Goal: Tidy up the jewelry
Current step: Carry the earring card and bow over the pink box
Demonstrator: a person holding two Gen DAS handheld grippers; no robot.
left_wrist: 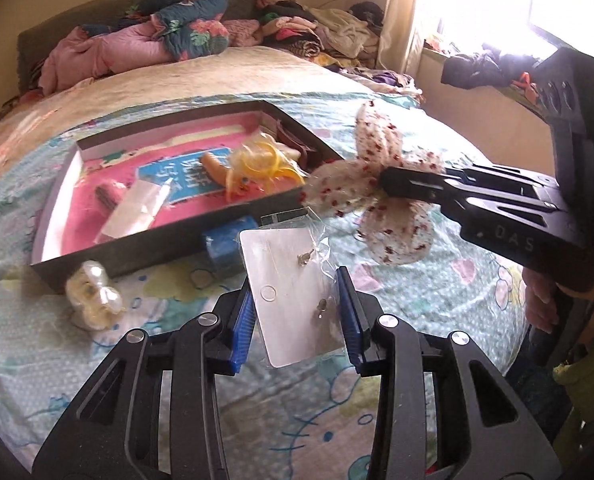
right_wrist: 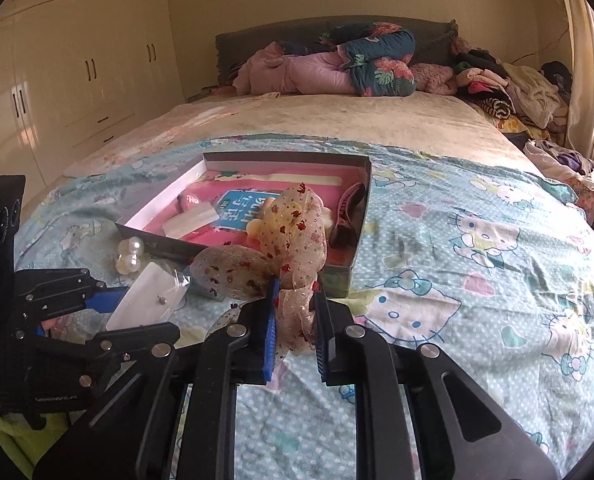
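My left gripper (left_wrist: 297, 280) is shut on a white earring card (left_wrist: 287, 300) in a clear sleeve, held above the bedspread. My right gripper (right_wrist: 295, 284) is shut on a sheer ribbon bow with red specks (right_wrist: 281, 240), held just in front of the box; the bow also shows in the left wrist view (left_wrist: 377, 184). An open shallow box (left_wrist: 169, 240) with a pink lining lies on the bed (right_wrist: 457, 280) and holds a yellow hair piece (left_wrist: 257, 164), a white packet (left_wrist: 137, 208) and a dark hair clip (right_wrist: 347, 216).
A pearl hair piece (left_wrist: 95, 300) lies by the box's near left corner. A blue roll (left_wrist: 227, 240) sits against the box's front wall. Quilts (right_wrist: 337, 64) and clothes (right_wrist: 509, 84) are piled at the headboard. Wardrobes (right_wrist: 77, 60) stand to the left.
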